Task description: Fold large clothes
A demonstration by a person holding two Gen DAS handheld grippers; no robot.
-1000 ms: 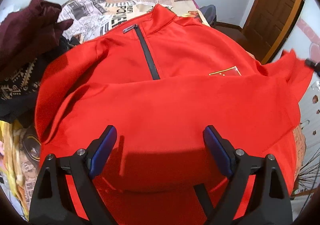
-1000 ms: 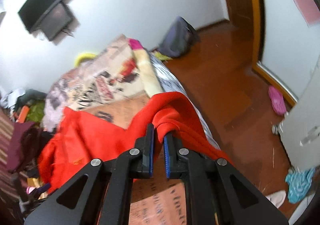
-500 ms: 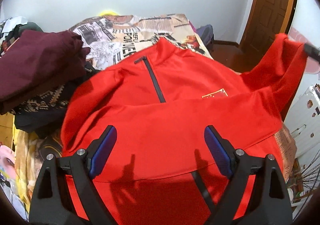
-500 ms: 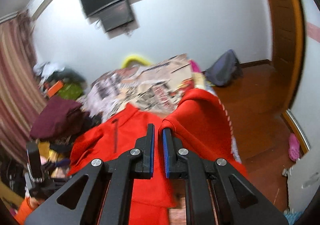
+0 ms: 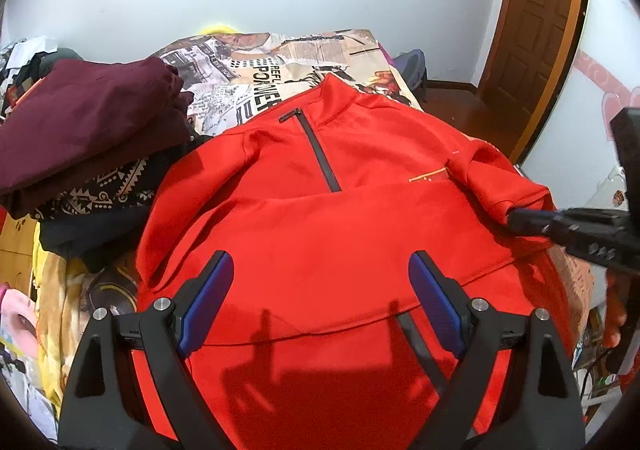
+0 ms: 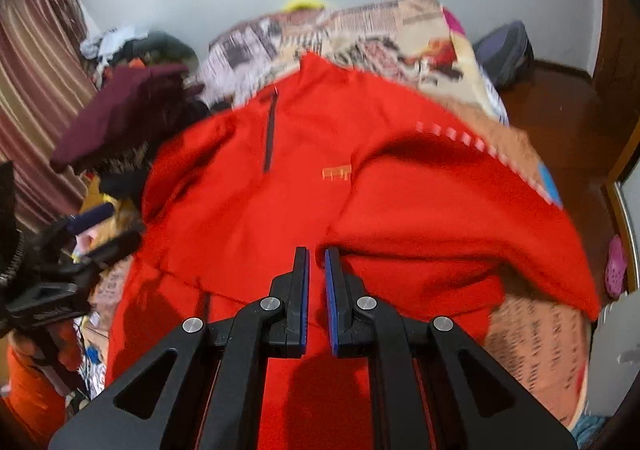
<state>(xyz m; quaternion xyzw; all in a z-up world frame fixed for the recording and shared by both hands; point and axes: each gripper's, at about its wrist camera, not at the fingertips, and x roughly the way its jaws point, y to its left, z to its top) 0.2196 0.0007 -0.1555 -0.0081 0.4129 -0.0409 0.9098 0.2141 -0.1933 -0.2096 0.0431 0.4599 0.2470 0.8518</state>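
Note:
A large red zip-neck jacket [image 5: 320, 234] lies face up on the bed, collar toward the far wall, one sleeve folded across its chest. My left gripper [image 5: 320, 282] is open and empty, hovering over the jacket's lower middle. My right gripper [image 6: 316, 270] is shut on the cuff of the other red sleeve [image 6: 440, 218] and holds it over the jacket's chest. That gripper also shows in the left wrist view [image 5: 516, 216] at the right, pinching the cuff. The jacket shows blurred in the right wrist view [image 6: 248, 218].
A pile of maroon and dark patterned clothes [image 5: 88, 138] lies left of the jacket. The bed has a newsprint-pattern cover [image 5: 280, 66]. A wooden door [image 5: 540, 30] and wood floor are at the right, with a backpack [image 6: 504, 50] by the wall.
My right gripper has swung the sleeve from out at the bed's right side, up, and in over the jacket's chest. My left gripper stayed open and pulled back a little.

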